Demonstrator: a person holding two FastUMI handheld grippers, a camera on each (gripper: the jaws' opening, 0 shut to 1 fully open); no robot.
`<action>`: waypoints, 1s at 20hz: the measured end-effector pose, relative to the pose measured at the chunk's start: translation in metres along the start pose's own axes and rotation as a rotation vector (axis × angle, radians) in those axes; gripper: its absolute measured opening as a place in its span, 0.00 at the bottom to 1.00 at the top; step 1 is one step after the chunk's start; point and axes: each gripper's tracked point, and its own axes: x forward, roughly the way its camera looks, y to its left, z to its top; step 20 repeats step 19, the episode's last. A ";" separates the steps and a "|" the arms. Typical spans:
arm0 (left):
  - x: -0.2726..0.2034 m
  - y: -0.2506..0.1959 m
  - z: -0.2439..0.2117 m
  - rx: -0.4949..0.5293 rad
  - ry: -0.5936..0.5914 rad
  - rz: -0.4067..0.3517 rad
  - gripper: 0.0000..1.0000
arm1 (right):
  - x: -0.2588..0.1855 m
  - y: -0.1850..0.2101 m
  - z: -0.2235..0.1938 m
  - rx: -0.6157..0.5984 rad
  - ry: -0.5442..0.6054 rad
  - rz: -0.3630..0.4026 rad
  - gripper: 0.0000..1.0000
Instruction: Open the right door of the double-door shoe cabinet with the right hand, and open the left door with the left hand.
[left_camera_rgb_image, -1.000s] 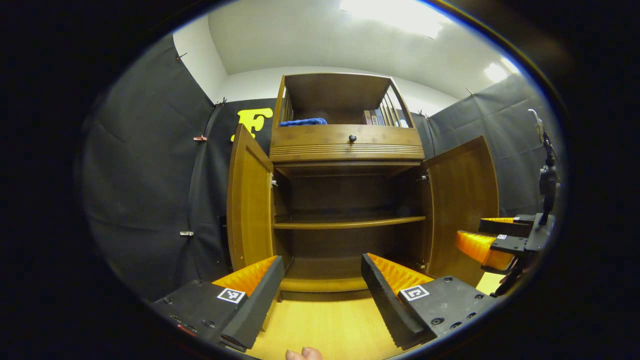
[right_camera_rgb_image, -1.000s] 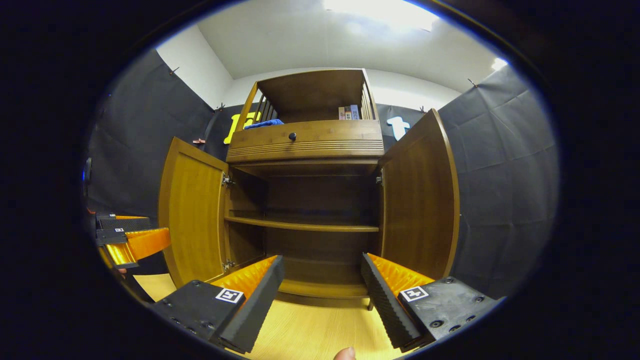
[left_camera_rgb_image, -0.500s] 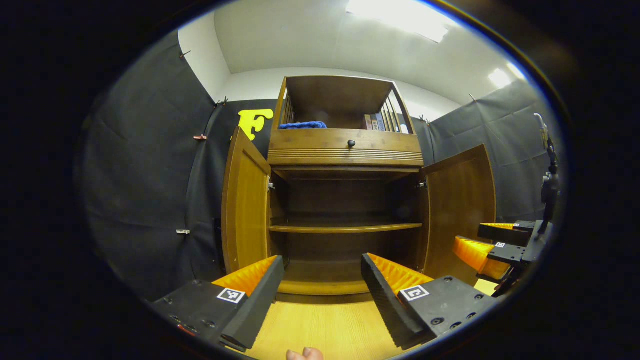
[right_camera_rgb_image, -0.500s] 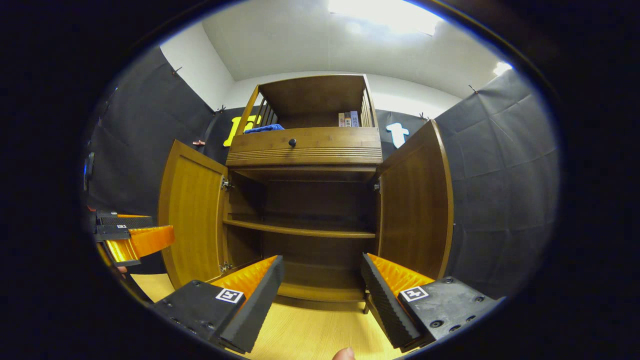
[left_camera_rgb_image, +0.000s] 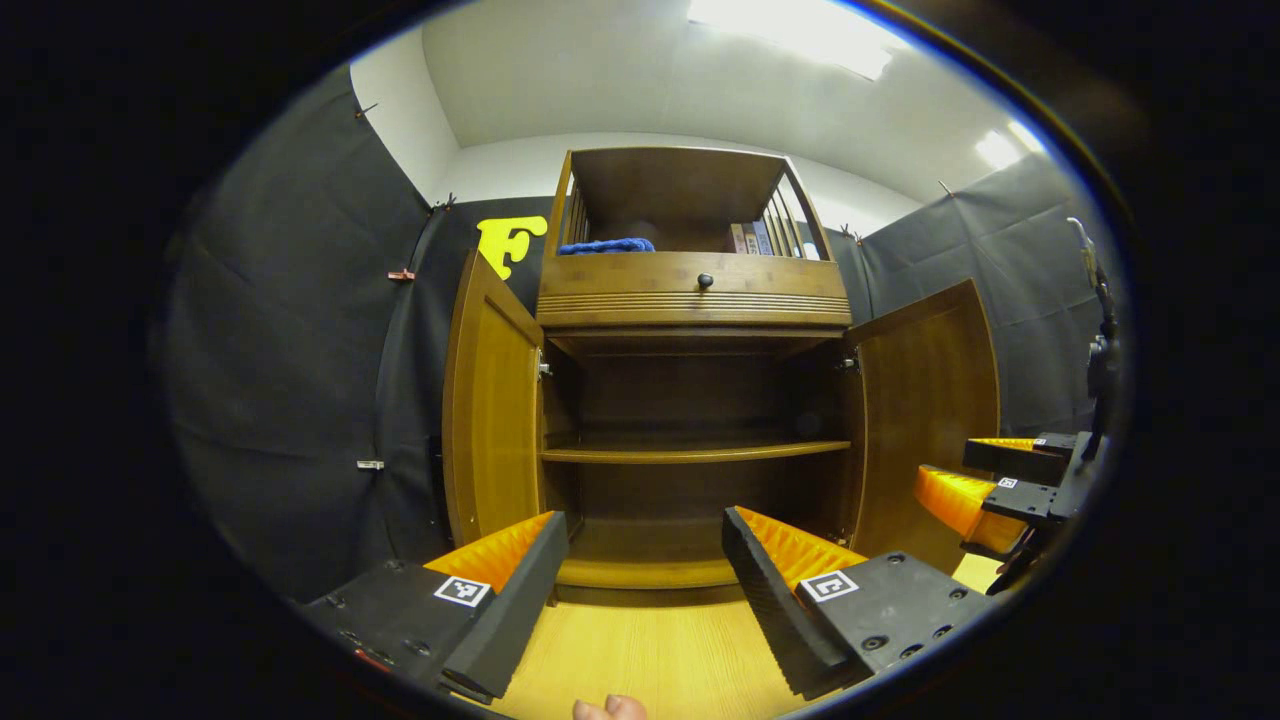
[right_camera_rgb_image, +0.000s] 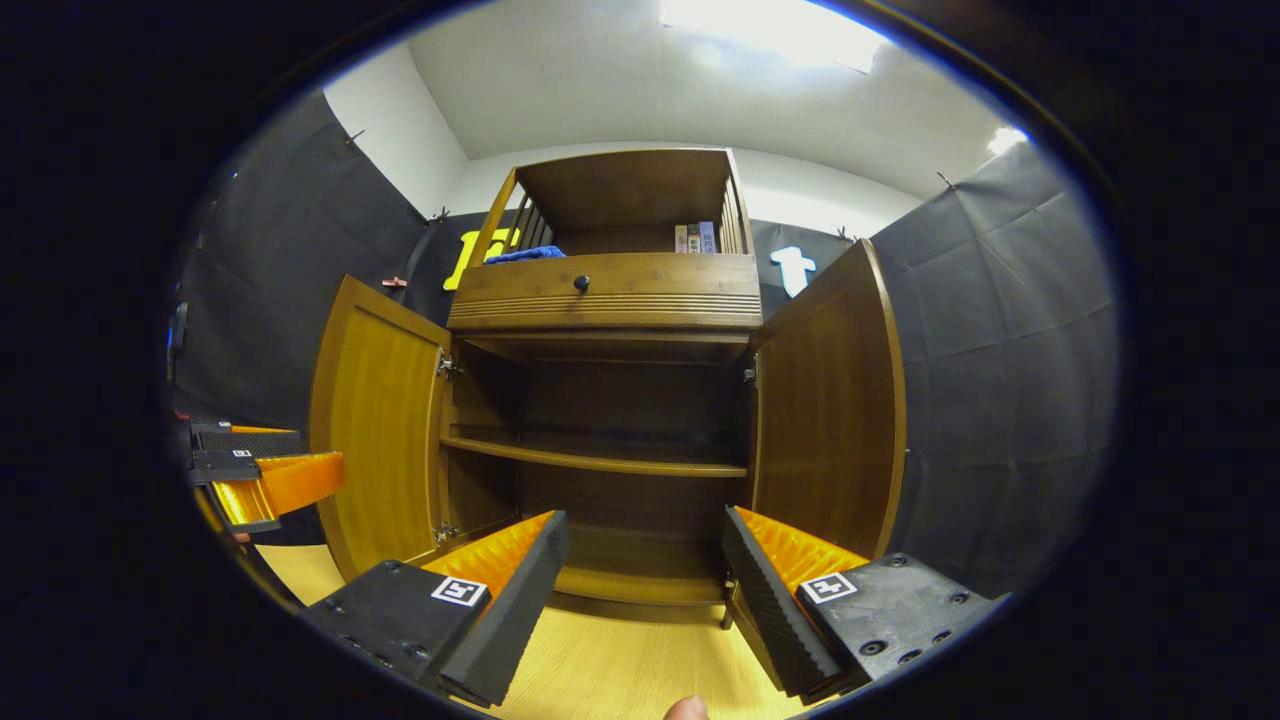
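Now both shoe cabinet (left_camera_rgb_image: 690, 400) doors, left door (left_camera_rgb_image: 492, 400) and right door (right_camera_rgb_image: 830, 400), stand open; left tongs (left_camera_rgb_image: 645, 570) and right tongs (right_camera_rgb_image: 645, 570) are released, grasping nothing.

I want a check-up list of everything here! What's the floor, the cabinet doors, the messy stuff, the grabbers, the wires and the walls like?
Surface: wooden floor, bare in front of the cabinet.
Job's things: left door and right door both swung open; inner shelf holds nothing visible.
Clutter: blue cloth and books in the top compartment.
Grippers: left gripper open; right gripper open; neither touches a door.
Cables: nothing seen.
Surroundings: black cloth walls, white ceiling.
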 end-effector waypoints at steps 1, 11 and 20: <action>0.001 -0.001 0.000 0.000 0.000 -0.002 0.97 | 0.000 0.001 -0.001 0.001 0.001 0.002 0.98; 0.007 -0.009 -0.004 0.017 0.005 -0.012 1.00 | 0.004 -0.002 -0.009 0.007 0.014 -0.005 0.98; 0.008 -0.010 -0.006 0.020 0.006 -0.009 0.96 | 0.005 -0.002 -0.008 0.008 0.002 -0.011 0.98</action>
